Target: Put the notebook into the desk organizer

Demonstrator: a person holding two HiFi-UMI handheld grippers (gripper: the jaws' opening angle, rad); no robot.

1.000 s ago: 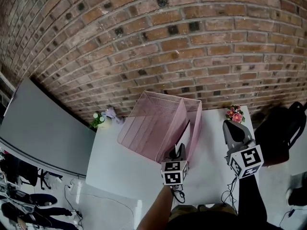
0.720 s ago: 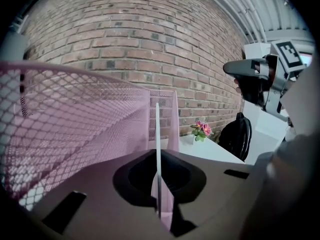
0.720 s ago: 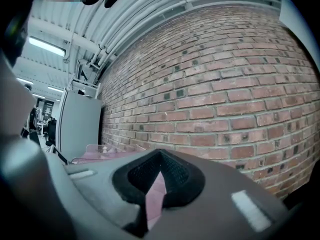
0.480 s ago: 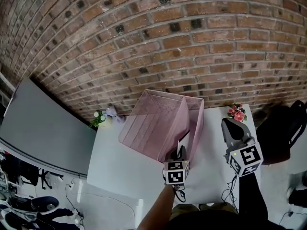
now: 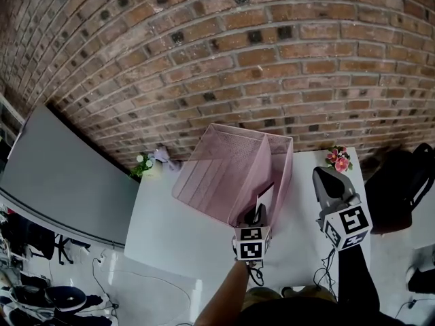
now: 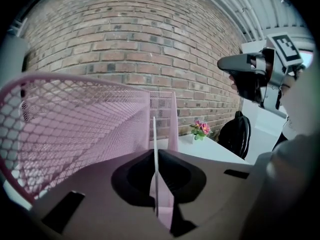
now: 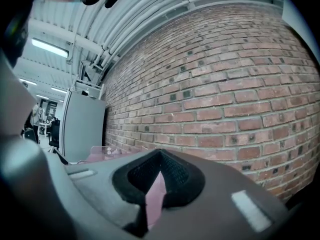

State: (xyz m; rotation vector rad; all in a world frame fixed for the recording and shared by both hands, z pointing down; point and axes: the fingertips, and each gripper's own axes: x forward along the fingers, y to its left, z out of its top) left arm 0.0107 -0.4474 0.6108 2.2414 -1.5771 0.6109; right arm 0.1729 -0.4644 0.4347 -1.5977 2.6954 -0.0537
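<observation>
Left tongs (image 5: 256, 214) clamped on notebook (image 5: 265, 197), pink organizer (image 5: 224, 172) ahead, flowers (image 5: 337, 159) aside

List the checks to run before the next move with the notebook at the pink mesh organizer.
1. Grip: the left gripper is shut on the thin white notebook. Ok.
2. Notebook attitude: it stands upright, edge-on between the jaws. Ok.
3. Alignment: the notebook seems aimed at the narrow right compartment of the pink wire-mesh desk organizer. Whether its lower edge is already inside: cannot tell.
4. Right gripper: shut, empty, and held apart to the right of the organizer. Ok.
5. Small pink flower pot: it stands off to the right, out of the path. Ok.
6. Notebook released into the organizer: not ok, not yet done.
</observation>
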